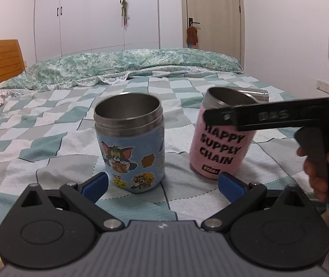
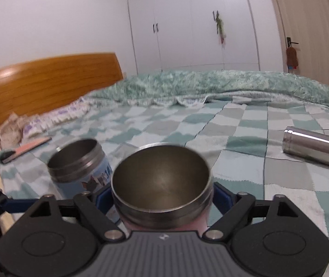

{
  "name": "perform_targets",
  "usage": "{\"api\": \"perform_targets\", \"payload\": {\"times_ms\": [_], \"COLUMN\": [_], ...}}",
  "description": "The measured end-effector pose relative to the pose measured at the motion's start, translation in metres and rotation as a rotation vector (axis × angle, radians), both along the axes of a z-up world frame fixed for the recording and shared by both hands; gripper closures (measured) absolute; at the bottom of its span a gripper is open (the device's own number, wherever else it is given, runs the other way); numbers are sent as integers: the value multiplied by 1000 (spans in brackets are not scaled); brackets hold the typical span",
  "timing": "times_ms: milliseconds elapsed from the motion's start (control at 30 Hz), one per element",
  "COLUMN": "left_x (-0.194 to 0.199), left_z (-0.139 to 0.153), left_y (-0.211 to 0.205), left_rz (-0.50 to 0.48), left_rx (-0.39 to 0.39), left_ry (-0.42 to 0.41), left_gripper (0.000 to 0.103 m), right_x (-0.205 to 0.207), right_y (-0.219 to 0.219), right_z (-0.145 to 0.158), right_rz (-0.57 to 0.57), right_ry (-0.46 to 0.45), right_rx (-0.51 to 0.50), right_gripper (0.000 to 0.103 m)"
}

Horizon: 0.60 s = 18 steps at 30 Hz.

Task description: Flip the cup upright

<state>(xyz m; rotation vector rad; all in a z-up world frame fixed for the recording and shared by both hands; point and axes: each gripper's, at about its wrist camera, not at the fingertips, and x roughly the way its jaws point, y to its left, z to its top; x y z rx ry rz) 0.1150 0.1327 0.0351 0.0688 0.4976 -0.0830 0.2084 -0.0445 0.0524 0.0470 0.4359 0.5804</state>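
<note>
A blue cartoon cup stands upright on the bed, mouth up. My left gripper is open and empty, its blue pads on either side of the cup's near base, not touching. A pink cup lettered "HAPPY SUPPLY CHAIN" stands nearly upright, tilted slightly, to the right. My right gripper is shut on the pink cup below its steel rim; its open mouth fills that view. The blue cup shows to the left there. A bare steel cup lies on its side farther right.
The cups rest on a checked green and white blanket. A rumpled green duvet lies behind. A wooden headboard and a phone-like object are at the left. The steel cup peeks out behind the pink cup.
</note>
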Motion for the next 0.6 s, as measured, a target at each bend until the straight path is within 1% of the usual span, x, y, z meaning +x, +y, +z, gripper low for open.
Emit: {"api": "perform_targets", "payload": {"times_ms": [33, 100, 233, 367, 467, 600], "left_x": [-3, -11, -35, -66, -90, -117], "left_z": [2, 9, 22, 31, 32, 21], "left_y": [-2, -8, -23, -45, -63, -87], "left_rz": [-2, -2, -10, -4, 3, 21], "left_rx": [2, 8, 3, -21, -45, -59], "left_ry": [-6, -25, -75, -162, -224, -283], "left_gripper": [0, 0, 0, 0, 0, 0], "right_x": [-7, -21, -56, -99, -129, -165], "right_y": [-5, -16, -41, -65, -89, -119], "right_z": [4, 11, 28, 38, 37, 25], "right_rz": [-9, -20, -29, -48, -75, -123], "right_ry": [-25, -74, -172, -269, -297, -324], "right_rx": [5, 9, 12, -24, -29, -38], "right_gripper": [4, 0, 0, 0, 0, 0]}}
